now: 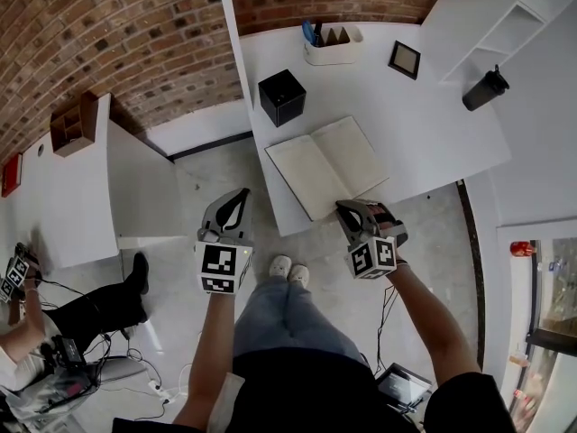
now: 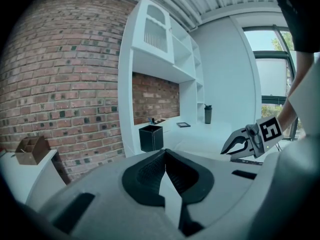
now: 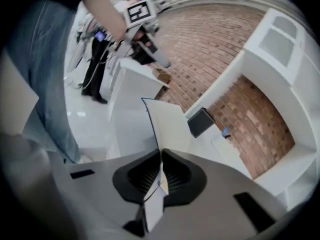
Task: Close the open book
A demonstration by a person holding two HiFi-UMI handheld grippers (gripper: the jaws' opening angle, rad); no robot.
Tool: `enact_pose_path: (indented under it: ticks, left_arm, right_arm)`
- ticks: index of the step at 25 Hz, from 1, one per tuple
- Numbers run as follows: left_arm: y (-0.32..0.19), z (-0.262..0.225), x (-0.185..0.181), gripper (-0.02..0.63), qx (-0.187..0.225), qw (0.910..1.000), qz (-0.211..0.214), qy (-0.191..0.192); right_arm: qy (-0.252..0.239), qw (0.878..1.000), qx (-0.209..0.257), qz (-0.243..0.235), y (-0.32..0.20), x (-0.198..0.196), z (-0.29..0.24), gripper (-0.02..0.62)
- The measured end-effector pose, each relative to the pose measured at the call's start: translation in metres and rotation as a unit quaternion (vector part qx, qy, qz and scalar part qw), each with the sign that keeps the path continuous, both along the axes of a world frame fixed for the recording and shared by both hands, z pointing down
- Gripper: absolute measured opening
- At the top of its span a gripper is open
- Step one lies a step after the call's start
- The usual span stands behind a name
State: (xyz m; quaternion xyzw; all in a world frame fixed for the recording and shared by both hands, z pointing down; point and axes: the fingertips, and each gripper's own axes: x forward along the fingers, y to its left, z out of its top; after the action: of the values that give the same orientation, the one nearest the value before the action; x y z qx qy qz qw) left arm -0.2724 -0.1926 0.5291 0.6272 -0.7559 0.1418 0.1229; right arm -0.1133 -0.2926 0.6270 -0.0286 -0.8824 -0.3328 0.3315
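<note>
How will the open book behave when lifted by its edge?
Probably floppy: the right gripper pinches only a thin edge of the open book near one corner. It looks slim, so likely light. On the smooth white desk it may slide rather than hinge.

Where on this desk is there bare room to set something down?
The widest bare patch of desk lies between the open book, the picture frame and the black bottle. A smaller strip lies between the black box, the pen holder and the book. The front edge is crowded: the right claw grips the book.
</note>
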Motion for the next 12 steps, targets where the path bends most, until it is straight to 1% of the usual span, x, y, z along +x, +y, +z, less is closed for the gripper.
enact_pose_path:
  ticks: [2, 4, 7, 9, 12]
  left_arm:
    - [-0.001, 0.000, 0.000, 0.009, 0.000, 1.0000, 0.000, 0.000]
    - [-0.003, -0.001, 0.000, 0.009, 0.002, 1.0000, 0.000, 0.000]
    - [-0.005, -0.003, 0.000, 0.009, 0.004, 1.0000, 0.002, 0.000]
    - [-0.007, -0.003, 0.001, 0.009, 0.004, 1.0000, 0.004, 0.000]
    - [-0.011, -0.001, 0.003, 0.009, 0.000, 1.0000, 0.009, 0.000]
  right_arm:
    - [-0.039, 0.996, -0.070, 0.047, -0.009, 0.000, -0.013, 0.014]
    - [-0.074, 0.983, -0.138, 0.095, -0.021, 0.003, -0.022, 0.014]
    - [-0.114, 0.953, -0.230, 0.161, -0.039, 0.014, -0.025, 0.012]
    - [-0.127, 0.935, -0.269, 0.192, -0.049, 0.022, -0.021, 0.012]
    - [-0.143, 0.909, -0.317, 0.229, -0.061, 0.032, -0.014, 0.012]
